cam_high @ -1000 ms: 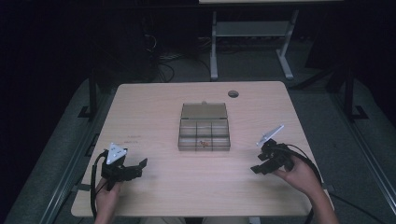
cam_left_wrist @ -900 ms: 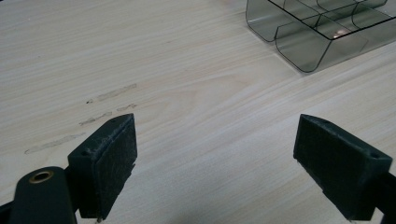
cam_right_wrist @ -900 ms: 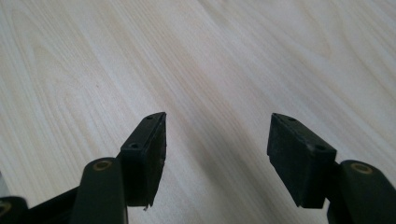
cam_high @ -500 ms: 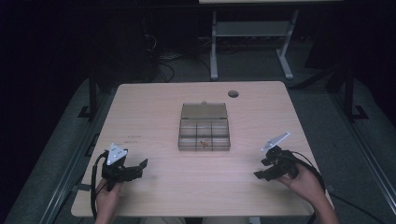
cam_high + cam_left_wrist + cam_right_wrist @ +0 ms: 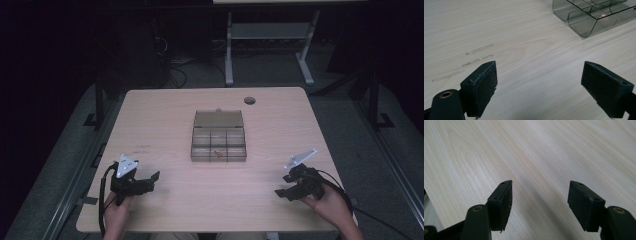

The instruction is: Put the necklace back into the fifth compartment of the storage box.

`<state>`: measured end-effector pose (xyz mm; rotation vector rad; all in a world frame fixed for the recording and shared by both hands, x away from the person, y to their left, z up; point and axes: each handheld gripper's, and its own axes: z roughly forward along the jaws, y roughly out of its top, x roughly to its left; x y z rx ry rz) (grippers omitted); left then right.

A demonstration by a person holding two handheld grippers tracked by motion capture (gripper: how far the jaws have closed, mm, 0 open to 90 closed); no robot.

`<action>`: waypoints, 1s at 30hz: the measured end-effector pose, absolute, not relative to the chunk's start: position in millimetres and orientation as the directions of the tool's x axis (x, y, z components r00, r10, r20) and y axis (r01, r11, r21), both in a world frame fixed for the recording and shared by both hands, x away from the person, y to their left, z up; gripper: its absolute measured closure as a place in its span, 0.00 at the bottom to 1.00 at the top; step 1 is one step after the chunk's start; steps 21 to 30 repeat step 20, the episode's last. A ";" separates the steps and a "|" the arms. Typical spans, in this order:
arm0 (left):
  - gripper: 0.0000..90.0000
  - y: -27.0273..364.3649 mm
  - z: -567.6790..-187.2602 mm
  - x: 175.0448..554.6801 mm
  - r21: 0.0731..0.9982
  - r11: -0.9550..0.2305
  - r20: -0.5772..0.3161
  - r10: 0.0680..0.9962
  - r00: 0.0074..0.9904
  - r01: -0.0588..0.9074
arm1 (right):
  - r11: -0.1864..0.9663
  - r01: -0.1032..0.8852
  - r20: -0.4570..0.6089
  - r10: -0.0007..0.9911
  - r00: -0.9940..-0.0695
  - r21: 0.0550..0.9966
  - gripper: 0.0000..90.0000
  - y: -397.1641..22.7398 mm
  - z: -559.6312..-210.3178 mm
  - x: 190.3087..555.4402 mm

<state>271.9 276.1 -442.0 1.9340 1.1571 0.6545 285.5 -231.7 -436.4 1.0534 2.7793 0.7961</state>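
Observation:
A clear plastic compartment box (image 5: 219, 145) sits at the middle of the wooden table (image 5: 170, 115), its lid (image 5: 218, 119) folded back. A small orange piece (image 5: 218, 153) lies in a front compartment. My left gripper (image 5: 151, 179) rests near the front left edge, open and empty, pointing right. In the left gripper view its jaws (image 5: 539, 75) stand wide apart over bare wood, with the box's corner (image 5: 584, 22) ahead at the upper right. My right gripper (image 5: 281, 192) is near the front right edge, open and empty. The right gripper view has its jaws (image 5: 540, 188) above bare wood.
A round cable hole (image 5: 249, 100) lies near the table's far edge. Faint smudge marks (image 5: 474, 53) streak the wood ahead of the left gripper. A white-legged table frame (image 5: 265, 45) stands on the dark floor beyond.
My right gripper has drawn back toward the table's near edge and dropped lower. The left gripper and the box have not moved.

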 end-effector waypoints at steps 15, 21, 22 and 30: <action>0.15 277.1 -440.7 271.2 0.827 -0.281 0.037 0.891 0.452 0.487 | 0.622 0.597 0.112 0.640 -0.761 0.507 0.39 -232.4 -437.7 272.1; 0.15 275.6 -441.1 271.8 0.825 -0.282 0.038 0.892 0.450 0.490 | 0.610 0.595 0.105 0.646 -0.756 0.523 0.38 -234.6 -440.0 264.3; 0.15 275.6 -441.1 271.8 0.825 -0.282 0.038 0.892 0.450 0.490 | 0.610 0.595 0.105 0.646 -0.756 0.523 0.38 -234.6 -440.0 264.3; 0.15 275.6 -441.1 271.8 0.825 -0.282 0.038 0.892 0.450 0.490 | 0.610 0.595 0.105 0.646 -0.756 0.523 0.38 -234.6 -440.0 264.3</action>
